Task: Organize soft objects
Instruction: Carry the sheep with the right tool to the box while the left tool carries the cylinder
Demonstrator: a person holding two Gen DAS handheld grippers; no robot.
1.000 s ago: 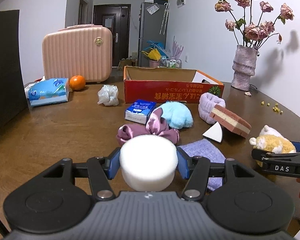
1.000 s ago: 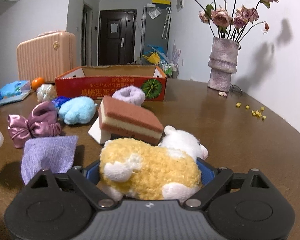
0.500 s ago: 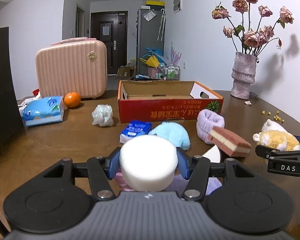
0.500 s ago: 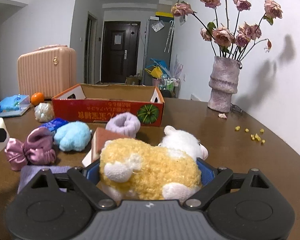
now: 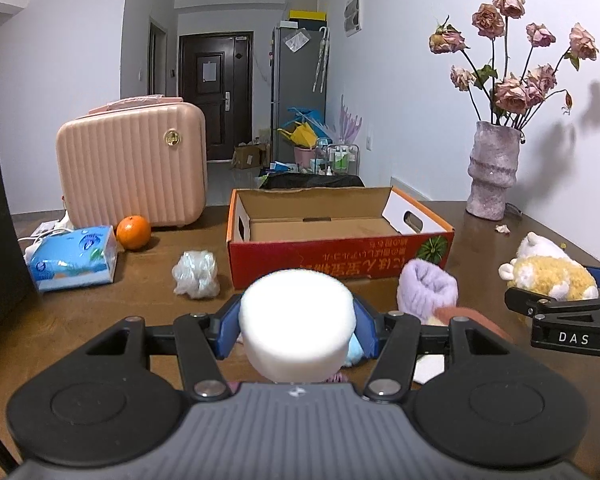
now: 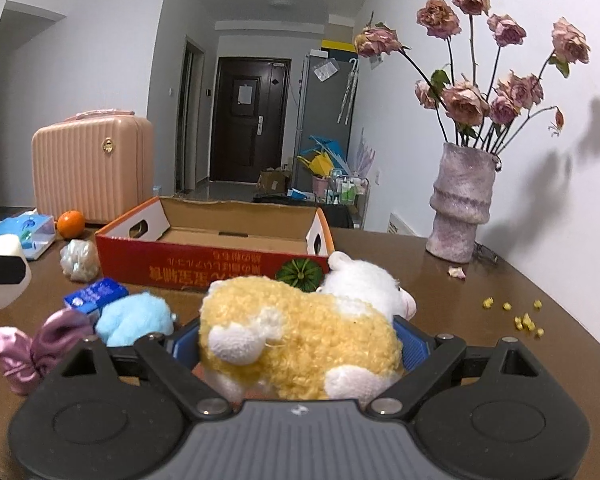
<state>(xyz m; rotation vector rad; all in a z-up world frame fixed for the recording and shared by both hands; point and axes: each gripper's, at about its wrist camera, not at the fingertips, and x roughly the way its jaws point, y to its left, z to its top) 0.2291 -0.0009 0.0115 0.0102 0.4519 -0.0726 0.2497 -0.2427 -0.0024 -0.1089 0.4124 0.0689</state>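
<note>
Left claw [image 5: 296,316] has its blue pads squeezed onto a white foam puck [image 5: 298,322], held up off the bench [image 5: 100,320], while the right claw [image 6: 300,344] is spread wide around a yellow-and-white plush toy [image 6: 300,344] with the pads pressing its sides. Past both sits the open red cardboard box [image 5: 340,264], nothing in it that I can see. Loose on the bench nearby: purple fuzzy band [image 5: 428,294], blue fluffy thing [image 6: 136,318], satin bow [image 6: 32,344], plus a vase [image 6: 460,204] off right.
</note>
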